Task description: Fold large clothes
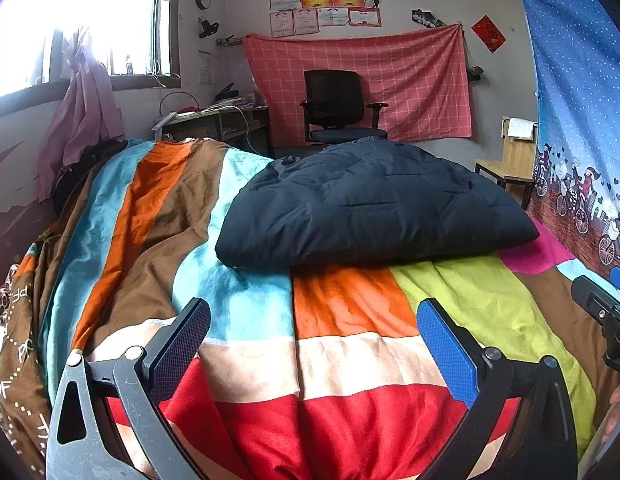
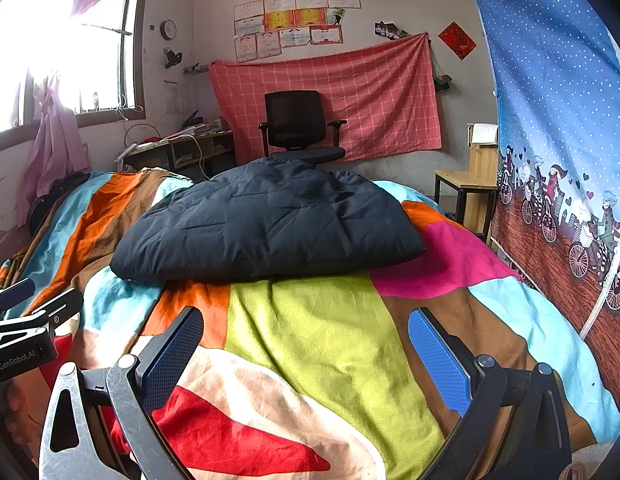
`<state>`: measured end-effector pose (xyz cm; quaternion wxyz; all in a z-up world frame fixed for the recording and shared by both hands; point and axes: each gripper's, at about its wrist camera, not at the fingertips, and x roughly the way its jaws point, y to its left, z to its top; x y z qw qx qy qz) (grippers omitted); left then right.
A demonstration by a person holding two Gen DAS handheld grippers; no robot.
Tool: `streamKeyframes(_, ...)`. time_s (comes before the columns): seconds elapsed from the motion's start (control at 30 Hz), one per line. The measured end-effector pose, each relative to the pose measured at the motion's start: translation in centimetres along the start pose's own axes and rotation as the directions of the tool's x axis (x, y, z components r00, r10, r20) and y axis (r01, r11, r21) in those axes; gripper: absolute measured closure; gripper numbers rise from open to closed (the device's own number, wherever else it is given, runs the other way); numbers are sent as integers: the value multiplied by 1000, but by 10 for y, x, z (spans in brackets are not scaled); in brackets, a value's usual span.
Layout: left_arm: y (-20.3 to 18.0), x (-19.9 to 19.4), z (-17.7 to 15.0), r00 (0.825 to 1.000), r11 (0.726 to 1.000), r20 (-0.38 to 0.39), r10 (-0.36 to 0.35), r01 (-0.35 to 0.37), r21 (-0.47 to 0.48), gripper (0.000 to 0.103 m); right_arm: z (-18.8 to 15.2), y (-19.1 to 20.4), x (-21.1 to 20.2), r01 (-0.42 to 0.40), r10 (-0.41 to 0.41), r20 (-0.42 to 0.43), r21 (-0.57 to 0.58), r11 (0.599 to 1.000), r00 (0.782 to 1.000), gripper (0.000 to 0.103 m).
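Jacket (image 1: 370, 204) folded amid blanket (image 1: 350, 344)

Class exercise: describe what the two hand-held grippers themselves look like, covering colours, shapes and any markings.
Each hand-held gripper, left and right, has scuffed grey metal arms with triangular cut-outs, black finger mounts and blue textured pads. The left gripper's black body reads "GenRobot.AI" in the right wrist view.

The folded jacket (image 1: 370, 204) is dark navy with quilted stitching. The bedspread (image 1: 342, 344) beneath it is a patchwork of turquoise, orange, brown, lime green, cream, red and magenta blocks. A cloth (image 1: 390, 80) on the far wall is pink-red with a pale grid check. The curtain (image 2: 550, 92) is blue with white dots above a cartoon cyclist border.
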<state>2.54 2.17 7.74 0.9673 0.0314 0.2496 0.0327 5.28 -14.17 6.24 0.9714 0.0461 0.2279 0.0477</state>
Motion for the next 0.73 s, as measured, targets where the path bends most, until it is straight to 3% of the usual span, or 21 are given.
streamKeyframes(0.73, 1, 0, 0, 1000, 1000, -2, -1, 1, 0, 2, 0, 1, 0, 0, 0, -1, 0, 1000, 1000, 0)
